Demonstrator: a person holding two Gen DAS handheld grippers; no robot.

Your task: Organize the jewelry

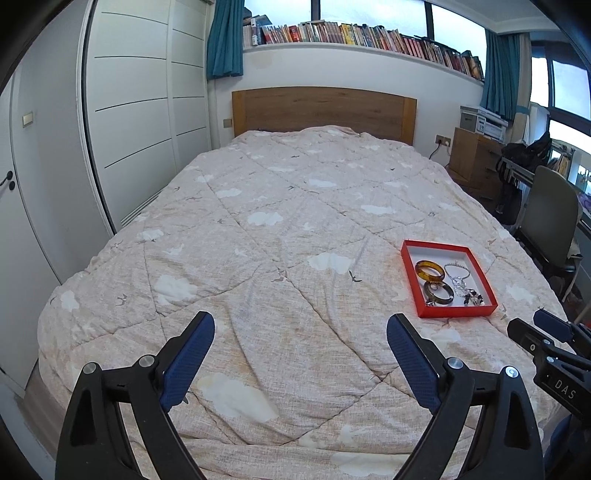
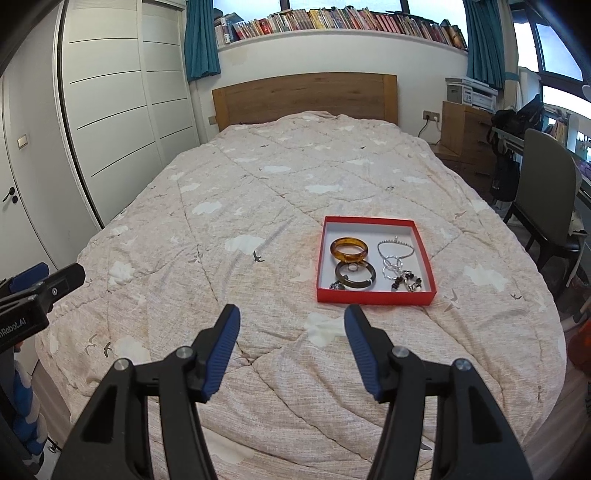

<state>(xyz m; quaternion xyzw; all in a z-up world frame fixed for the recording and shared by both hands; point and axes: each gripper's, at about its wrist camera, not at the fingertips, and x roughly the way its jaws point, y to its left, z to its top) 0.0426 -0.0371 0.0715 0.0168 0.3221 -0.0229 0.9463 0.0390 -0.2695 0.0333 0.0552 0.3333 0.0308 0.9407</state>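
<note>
Hovering open and empty, both tongs (image 1: 300, 332) (image 2: 291, 325) face a red tray (image 2: 373, 297) of tangled, indistinct trinkets (image 2: 404, 280).

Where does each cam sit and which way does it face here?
Left wrist: on the left gripper, aimed down the bed at the headboard; own open fingers show, right gripper at right edge.
Right wrist: on the right gripper, same heading, red tray just ahead; left gripper at left edge.
Shared: bed, tray, amber bangle, bookshelf.
</note>
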